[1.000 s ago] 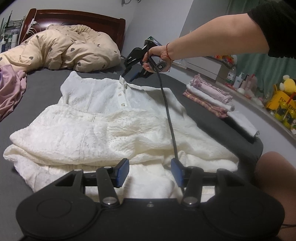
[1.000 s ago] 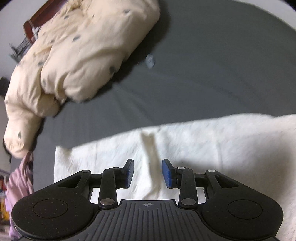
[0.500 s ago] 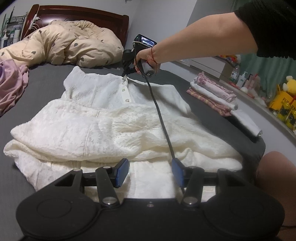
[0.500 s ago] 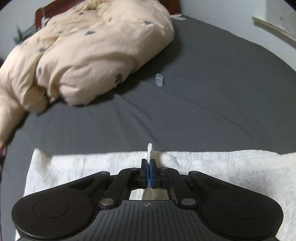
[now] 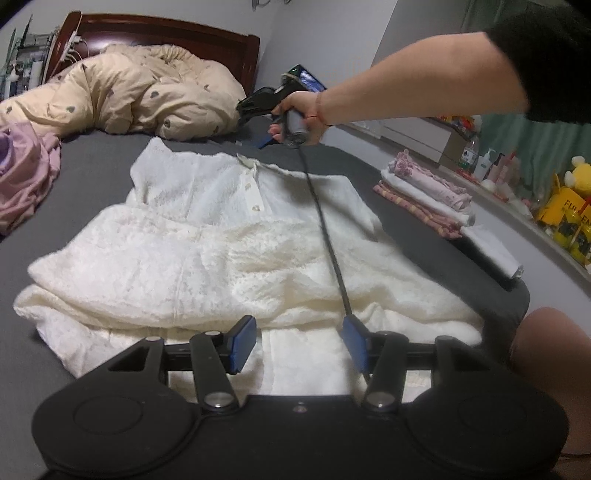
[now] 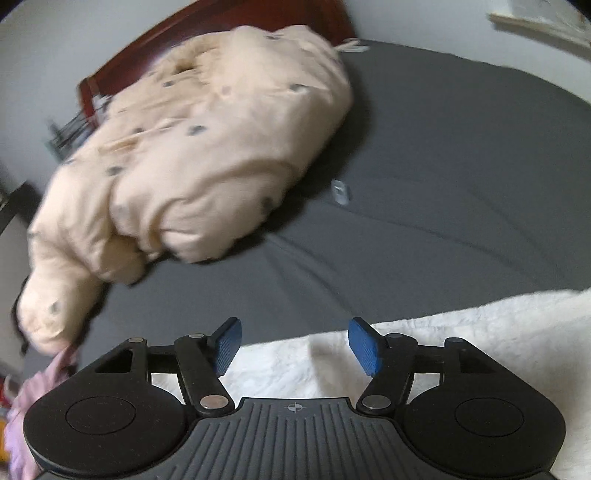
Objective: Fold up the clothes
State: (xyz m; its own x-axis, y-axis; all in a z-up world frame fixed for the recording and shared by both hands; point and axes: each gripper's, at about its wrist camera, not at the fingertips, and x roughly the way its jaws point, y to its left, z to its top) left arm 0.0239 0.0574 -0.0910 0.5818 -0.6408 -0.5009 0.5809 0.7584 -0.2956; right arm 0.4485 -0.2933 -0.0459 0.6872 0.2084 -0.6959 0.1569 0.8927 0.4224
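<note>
A white lace dress (image 5: 221, 240) lies flat on the dark grey bed, button placket up, collar at the far end. My left gripper (image 5: 299, 343) hovers open over the near hem with nothing between its blue pads. In the left wrist view a hand holds my right gripper (image 5: 260, 129) just past the collar. In its own view the right gripper (image 6: 295, 345) has its jaws opening, nothing between them, above the dress's top edge (image 6: 443, 339). A black cable (image 5: 325, 236) runs across the dress.
A beige dotted duvet (image 5: 147, 96) is heaped at the headboard (image 5: 166, 33). A pink garment (image 5: 22, 177) lies at the left. A stack of folded clothes (image 5: 424, 192) sits at the right edge. A small clear object (image 6: 340, 192) rests on the sheet. A knee (image 5: 554, 350) is at the near right.
Half a second ago the right gripper was shut on the dress collar; now it stands open, lifted off it, and the collar lies on the bed. The left gripper has not moved.
</note>
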